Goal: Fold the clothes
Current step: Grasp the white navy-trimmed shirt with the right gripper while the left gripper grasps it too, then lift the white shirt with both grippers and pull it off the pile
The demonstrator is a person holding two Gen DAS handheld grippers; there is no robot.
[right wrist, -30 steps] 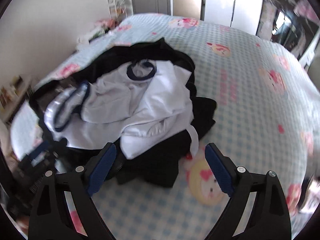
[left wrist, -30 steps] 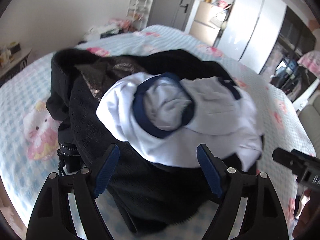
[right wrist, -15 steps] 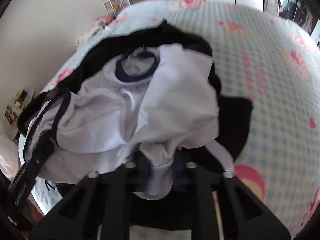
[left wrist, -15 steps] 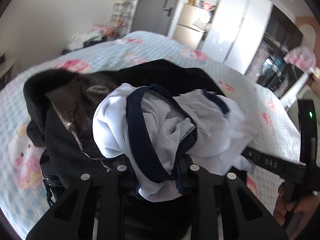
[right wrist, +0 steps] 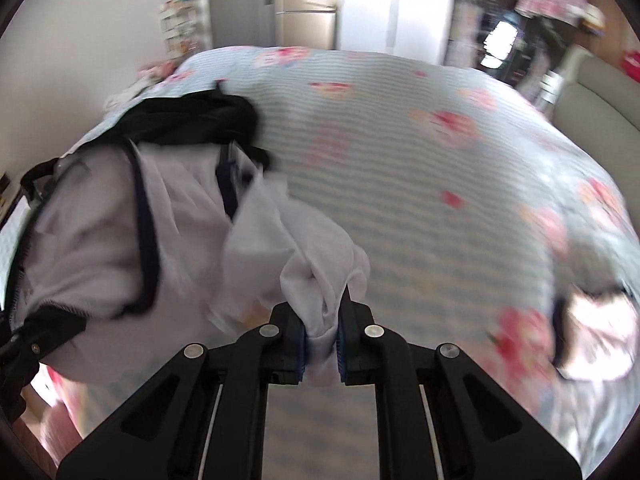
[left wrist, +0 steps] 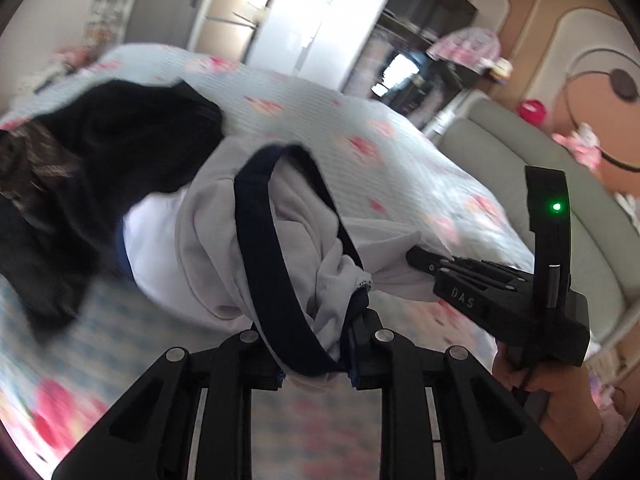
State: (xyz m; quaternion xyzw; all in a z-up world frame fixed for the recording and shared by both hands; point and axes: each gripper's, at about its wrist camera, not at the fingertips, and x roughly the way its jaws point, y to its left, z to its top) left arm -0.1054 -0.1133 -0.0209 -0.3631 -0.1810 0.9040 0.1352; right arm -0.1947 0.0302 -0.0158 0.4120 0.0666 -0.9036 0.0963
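The white shirt is held above the bed, beside the black clothes, clamped by the left gripper and by the right gripper.

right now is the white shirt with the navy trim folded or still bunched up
Bunched up, not folded: the white shirt with navy trim hangs crumpled between the left gripper and right gripper, both clamped on wadded fabric.

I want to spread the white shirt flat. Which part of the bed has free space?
Free: the bedspread between the black clothes and the grey headboard. Crowded: the left side, where the white shirt hangs from both grippers.
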